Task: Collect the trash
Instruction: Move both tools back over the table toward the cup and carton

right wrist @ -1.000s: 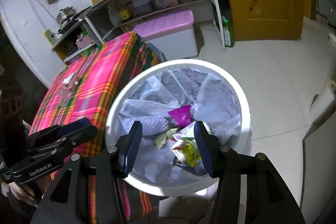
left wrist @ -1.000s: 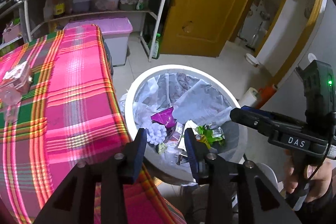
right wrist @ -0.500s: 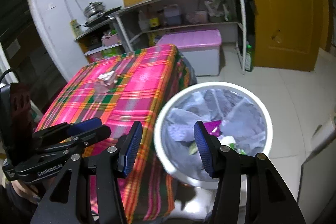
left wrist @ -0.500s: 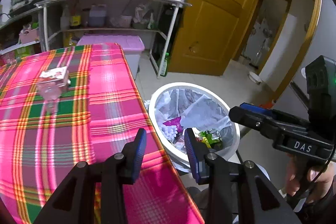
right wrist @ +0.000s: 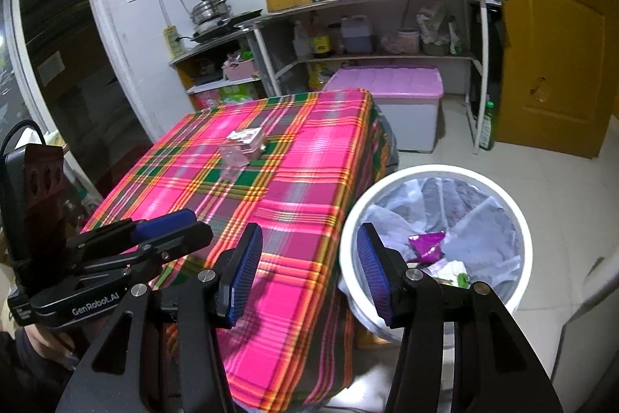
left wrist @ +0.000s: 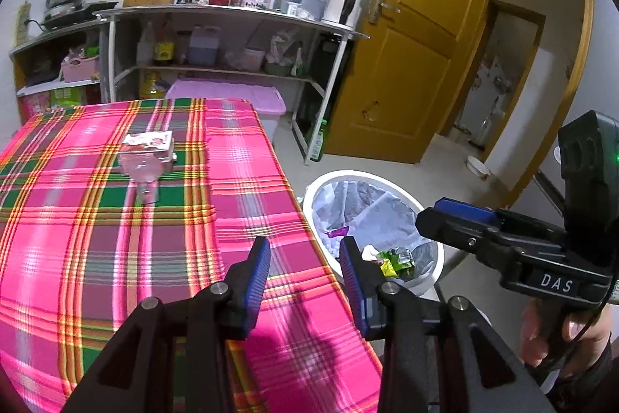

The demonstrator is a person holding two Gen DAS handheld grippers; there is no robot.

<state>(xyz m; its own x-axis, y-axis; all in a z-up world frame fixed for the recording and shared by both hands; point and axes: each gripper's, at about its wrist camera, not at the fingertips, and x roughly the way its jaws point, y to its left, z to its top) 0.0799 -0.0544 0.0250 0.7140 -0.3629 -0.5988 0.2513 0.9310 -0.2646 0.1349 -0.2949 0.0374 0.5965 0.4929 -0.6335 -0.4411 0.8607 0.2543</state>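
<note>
1. left tongs [left wrist: 305,269]: black frame with blue ribbed pads, jaws parted at a medium gap, nothing between them. they hang over the near right edge of the table [left wrist: 96,239], which is covered by a pink, green and yellow plaid cloth.
2. right tongs [right wrist: 309,269]: same build, jaws parted somewhat wider, nothing between them. they hang over the gap between the table edge and the bin.
3. round white plastic waste bin [left wrist: 433,211]: stands on the pale floor just beside the table, ahead and right of the left tongs, directly ahead and right of the right tongs. it is lined with a grey translucent bag.
4. trash inside the bin: a crumpled purple foil wrapper [right wrist: 425,244], green and yellow wrappers [left wrist: 394,262] and white scraps lie at the bottom.
5. items on the table, well ahead and left of both tongs: a small pink and white carton [left wrist: 149,142], with a clear crumpled plastic piece [left wrist: 141,173] touching its near side.
6. a hand [left wrist: 549,335] grips the right tongs' handle at the lower right of the left wrist view.
</note>
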